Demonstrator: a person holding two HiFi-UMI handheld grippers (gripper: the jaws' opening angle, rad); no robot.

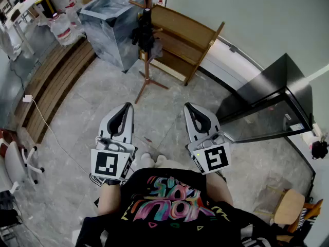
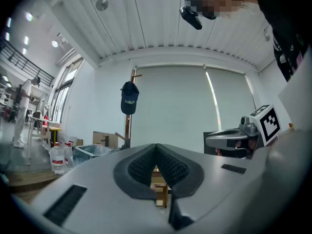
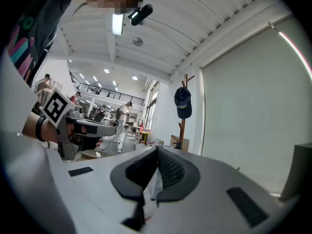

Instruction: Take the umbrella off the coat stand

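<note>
Near left: left tongs (image 1: pixel 125 108) shut, empty. Far centre: coat stand (image 1: pixel 147 68), well apart from both; the dark bundle on its pegs looks like the umbrella (image 1: pixel 142 33), cap (image 2: pixel 129 97) above. Near right: right tongs (image 1: pixel 189 107) shut, empty. Approach step. Next: walk in, open one pair, grip umbrella, lift clear.

Grey floor (image 1: pixel 77 153) carries coat stand (image 1: pixel 147 68) and wooden rack (image 1: pixel 180 41).
</note>
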